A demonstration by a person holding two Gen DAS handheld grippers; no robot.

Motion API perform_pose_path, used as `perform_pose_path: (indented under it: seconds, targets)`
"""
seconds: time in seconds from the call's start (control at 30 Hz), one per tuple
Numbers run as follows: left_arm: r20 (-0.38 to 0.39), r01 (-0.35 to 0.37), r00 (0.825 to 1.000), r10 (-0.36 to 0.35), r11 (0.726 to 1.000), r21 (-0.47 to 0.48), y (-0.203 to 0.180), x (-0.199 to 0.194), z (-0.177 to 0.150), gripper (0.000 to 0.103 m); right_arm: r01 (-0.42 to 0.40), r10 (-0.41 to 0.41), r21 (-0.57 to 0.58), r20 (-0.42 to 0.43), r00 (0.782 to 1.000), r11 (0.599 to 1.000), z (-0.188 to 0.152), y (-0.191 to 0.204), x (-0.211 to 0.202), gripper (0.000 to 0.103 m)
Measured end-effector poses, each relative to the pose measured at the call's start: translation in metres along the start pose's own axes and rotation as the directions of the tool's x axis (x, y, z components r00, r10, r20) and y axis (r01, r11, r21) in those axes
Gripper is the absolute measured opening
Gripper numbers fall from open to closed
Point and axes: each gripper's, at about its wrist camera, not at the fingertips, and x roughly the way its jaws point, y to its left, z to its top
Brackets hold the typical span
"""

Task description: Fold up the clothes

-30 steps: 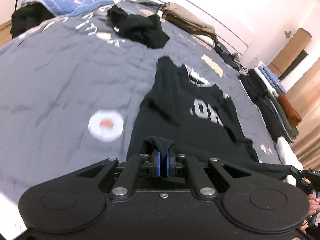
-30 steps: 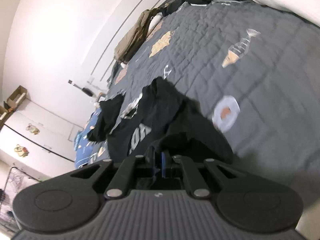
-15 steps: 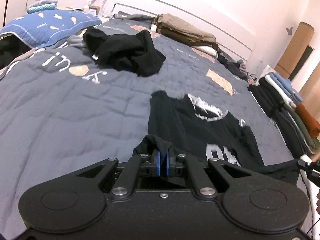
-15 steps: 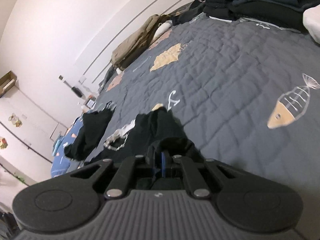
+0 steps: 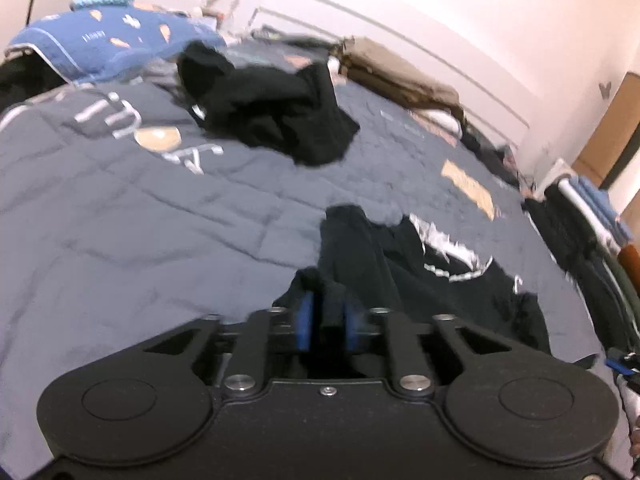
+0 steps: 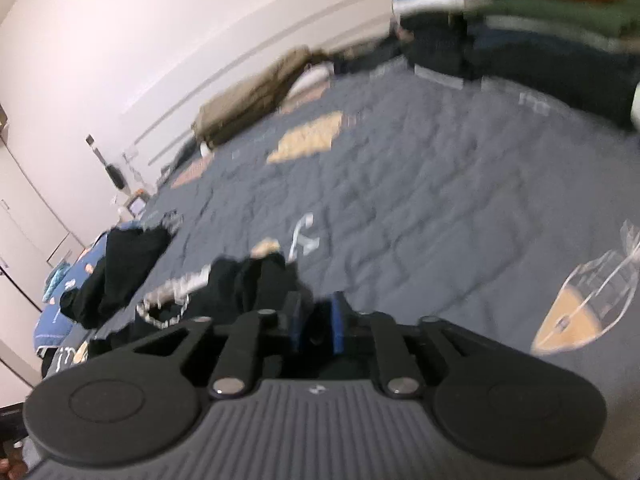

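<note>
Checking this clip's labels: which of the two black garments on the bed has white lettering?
The black shirt nearest the left gripper, spread flat, shows white print. The crumpled black garment further up the grey quilt shows none.

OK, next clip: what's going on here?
A person with a gripper in each hand is folding a black T-shirt laid on a grey quilt. The jaws of the left gripper and right gripper are opening, with folds of the shirt's fabric between them. Another black garment lies crumpled farther up the bed.
</note>
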Motion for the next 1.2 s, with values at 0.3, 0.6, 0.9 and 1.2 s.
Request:
perform_pose_path:
  seconds: [0.3,0.6,0.9,1.2]
  targets:
    - [0.099,-0.021,0.995,0.020,1.000,0.005,-0.008,-0.077,-0.010,0.062,0.000,0.003,-0.098,0.027,1.000,0.995,-0.006,0.022,-0.049,0.047]
    - [-0.047,-0.025,0.999,0.020,0.994,-0.102,0.004,-0.101,-0.077,0.063,0.015,-0.017,-0.013,-0.157,0.987,1.000,-0.057,0.021,-0.063,0.047]
    - [-0.054,0.037,0.996,-0.066,0.908,-0.417,0.043,-0.110,-0.115,0.074,0.024,0.024,0.242,-0.195,0.980,0.970,-0.095,-0.001,-0.089,0.047]
    - [-0.083,0.048,0.991,-0.106,0.853,-0.519,0.047,-0.076,-0.127,0.075,0.014,0.073,0.345,-0.238,0.969,0.939,-0.115,-0.001,-0.075,0.047]
